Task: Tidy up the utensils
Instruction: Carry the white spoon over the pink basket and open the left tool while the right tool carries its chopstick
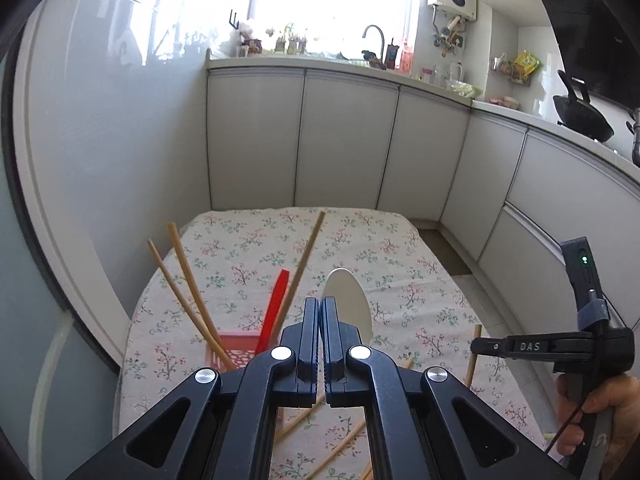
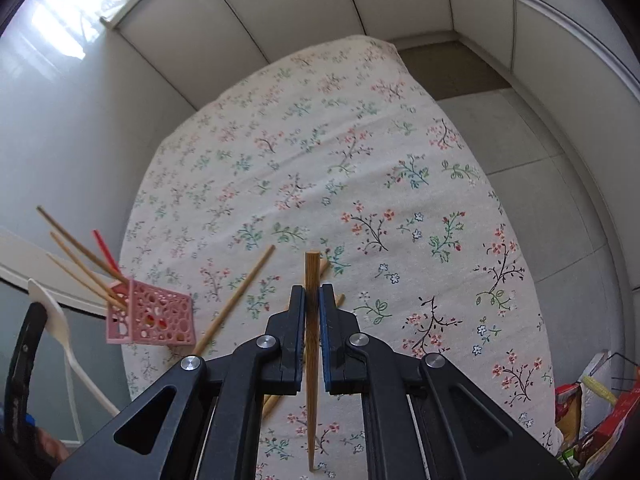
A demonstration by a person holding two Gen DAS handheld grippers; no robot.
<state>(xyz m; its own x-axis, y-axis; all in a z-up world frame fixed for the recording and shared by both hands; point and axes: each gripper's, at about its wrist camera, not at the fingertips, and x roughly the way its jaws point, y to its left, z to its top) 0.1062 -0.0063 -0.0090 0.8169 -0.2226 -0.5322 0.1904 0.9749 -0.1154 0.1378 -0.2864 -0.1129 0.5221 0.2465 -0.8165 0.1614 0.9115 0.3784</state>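
Looking down, only the right view shows the right gripper [image 2: 312, 305] clamping a chopstick [image 2: 311, 364]; the left gripper [image 1: 322, 320] pinches a white spoon [image 1: 349, 300]. The pink basket [image 2: 160, 316] on the table [image 2: 400, 184] holds chopsticks.

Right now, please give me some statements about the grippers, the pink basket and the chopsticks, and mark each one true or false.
1. The right gripper is shut on a wooden chopstick. True.
2. The left gripper holds a red spatula. False: it holds a white spoon.
3. The pink basket holds several chopsticks. True.
4. No chopsticks lie on the floral tablecloth. False: some lie loose there.
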